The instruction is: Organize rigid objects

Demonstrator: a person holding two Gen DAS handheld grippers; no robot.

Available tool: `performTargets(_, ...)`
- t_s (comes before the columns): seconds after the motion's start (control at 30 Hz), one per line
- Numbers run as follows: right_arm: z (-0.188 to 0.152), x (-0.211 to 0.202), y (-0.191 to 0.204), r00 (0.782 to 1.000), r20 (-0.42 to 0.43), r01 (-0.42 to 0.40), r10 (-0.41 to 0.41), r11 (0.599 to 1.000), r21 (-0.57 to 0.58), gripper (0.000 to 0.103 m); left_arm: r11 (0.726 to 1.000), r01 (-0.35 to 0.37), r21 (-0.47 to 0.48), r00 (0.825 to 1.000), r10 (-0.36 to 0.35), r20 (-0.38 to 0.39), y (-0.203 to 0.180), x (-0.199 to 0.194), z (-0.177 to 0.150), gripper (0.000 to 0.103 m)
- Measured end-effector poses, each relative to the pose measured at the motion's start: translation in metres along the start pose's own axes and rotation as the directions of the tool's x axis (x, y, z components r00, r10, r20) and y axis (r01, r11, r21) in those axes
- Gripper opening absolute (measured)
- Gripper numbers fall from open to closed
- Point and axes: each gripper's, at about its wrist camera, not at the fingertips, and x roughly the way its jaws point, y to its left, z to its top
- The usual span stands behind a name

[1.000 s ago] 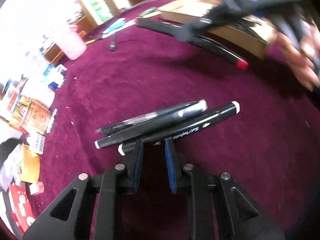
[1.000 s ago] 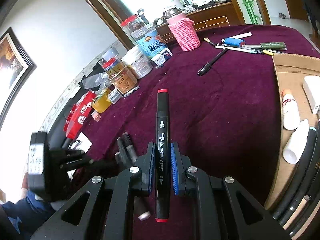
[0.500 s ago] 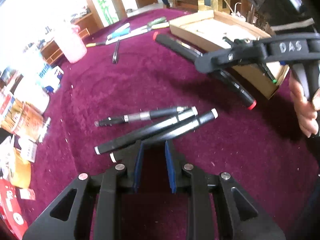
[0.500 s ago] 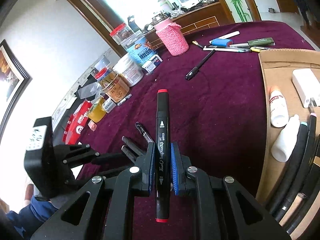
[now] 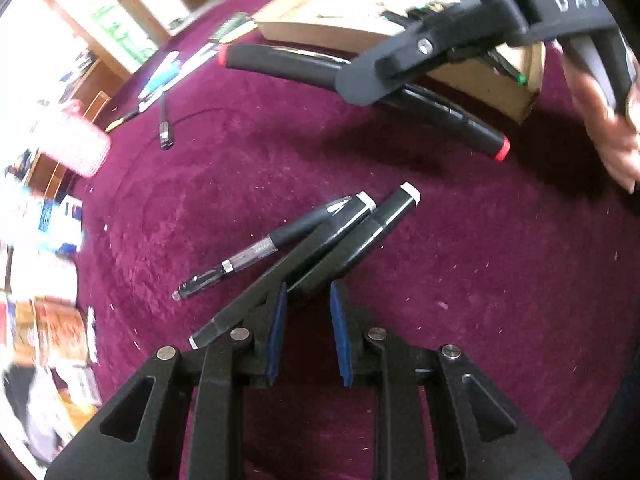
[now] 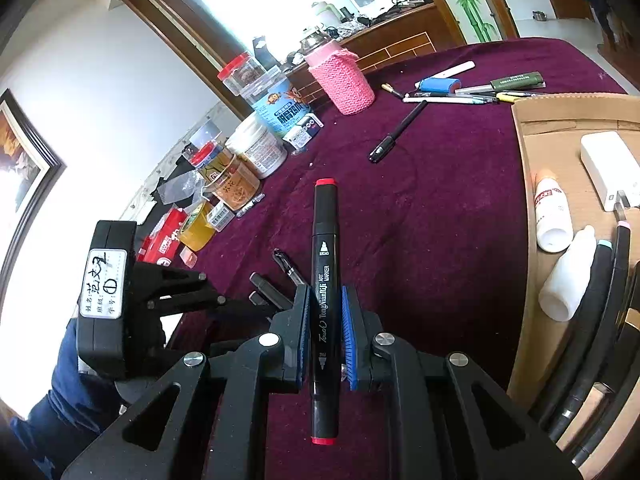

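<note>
My right claw [image 6: 325,332] still pinches the red-capped marker [image 6: 325,280], pointing ahead over the cloth. My left claw [image 5: 306,320], pads narrowly apart and empty, has rolled; two white-tipped markers [image 5: 352,236] now run diagonally away from its pads, pen [image 5: 256,254] beside them.

Bare purple cloth [image 6: 440,216] lies open between jars [image 6: 256,148] and cardboard tray [image 6: 524,184].

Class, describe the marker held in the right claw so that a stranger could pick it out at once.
Start at the cardboard box on the purple cloth; just left of it the right claw is shut on a black art marker. Its red caps at both ends set it apart from the white-tipped markers lying on the cloth nearby.
</note>
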Motion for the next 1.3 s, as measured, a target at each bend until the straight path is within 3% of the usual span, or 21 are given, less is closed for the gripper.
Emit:
performTargets(0.1, 0.0, 0.0, -0.001, 1.0, 0.002, 0.003, -0.003, 1.0, 0.005, 0.013, 0.998, 0.029, 0.049, 0.999, -0.027, -0.028, -0.004, 0.002, 0.005, 0.02)
performTargets(0.17, 0.0, 0.0, -0.001, 1.0, 0.002, 0.0, 0.0, 1.0, 0.008, 0.013, 0.994, 0.043, 0.103, 0.998, -0.039, -0.046, -0.009, 0.004, 0.009, 0.028)
performTargets(0.23, 0.0, 0.0, -0.001, 1.0, 0.001, 0.001, -0.001, 1.0, 0.009, 0.013, 0.991, 0.022, 0.133, 0.998, -0.013, -0.067, -0.015, 0.009, 0.013, 0.029)
performTargets(0.4, 0.001, 0.001, -0.002, 1.0, -0.001, 0.003, -0.003, 1.0, 0.011, 0.013, 0.991, 0.047, 0.122, 0.995, -0.036, -0.09, -0.011, 0.011, 0.018, 0.028)
performTargets(0.53, 0.001, 0.001, -0.003, 1.0, -0.004, 0.005, -0.005, 1.0, 0.017, 0.013, 0.997, 0.061, 0.044, 0.994, -0.056, -0.099, -0.008, 0.01, 0.012, 0.018)
performTargets(0.7, 0.002, 0.003, -0.001, 1.0, -0.012, 0.021, -0.02, 1.0, 0.011, 0.013, 0.991, -0.001, -0.132, 0.993, -0.015, -0.119, -0.022, -0.001, -0.008, 0.014)
performTargets(0.8, 0.001, 0.008, 0.0, 0.996, -0.032, 0.086, -0.086, 0.996, -0.003, 0.013, 0.954, -0.033, -0.297, 0.994, -0.001, -0.113, -0.024, -0.006, -0.022, 0.014)
performTargets(0.87, -0.001, 0.015, 0.0, 0.981, -0.06, 0.183, -0.184, 0.983, -0.027, 0.013, 0.897, -0.025, -0.441, 0.996, -0.015, -0.088, -0.016, -0.007, -0.032, 0.014)
performTargets(0.9, -0.003, 0.019, -0.001, 0.968, -0.074, 0.236, -0.239, 0.971, -0.04, 0.013, 0.854, -0.023, -0.52, 0.997, -0.019, -0.075, -0.01, -0.006, -0.036, 0.014)
performTargets(0.97, -0.005, 0.027, -0.001, 0.955, -0.105, 0.271, -0.276, 0.961, -0.06, 0.013, 0.783, 0.006, -0.622, 0.999, -0.039, -0.038, -0.002, -0.005, -0.044, 0.014)
performTargets(1.13, -0.01, 0.039, 0.005, 0.921, -0.125, 0.349, -0.368, 0.925, -0.151, 0.013, 0.74, 0.007, -0.673, 1.0, -0.011, -0.001, -0.003, -0.006, -0.047, 0.014)
performTargets(1.3, -0.018, 0.045, 0.017, 0.888, -0.105, 0.413, -0.447, 0.878, -0.243, 0.013, 0.731, 0.023, -0.681, 0.999, 0.002, 0.036, 0.0, -0.003, -0.048, 0.014)
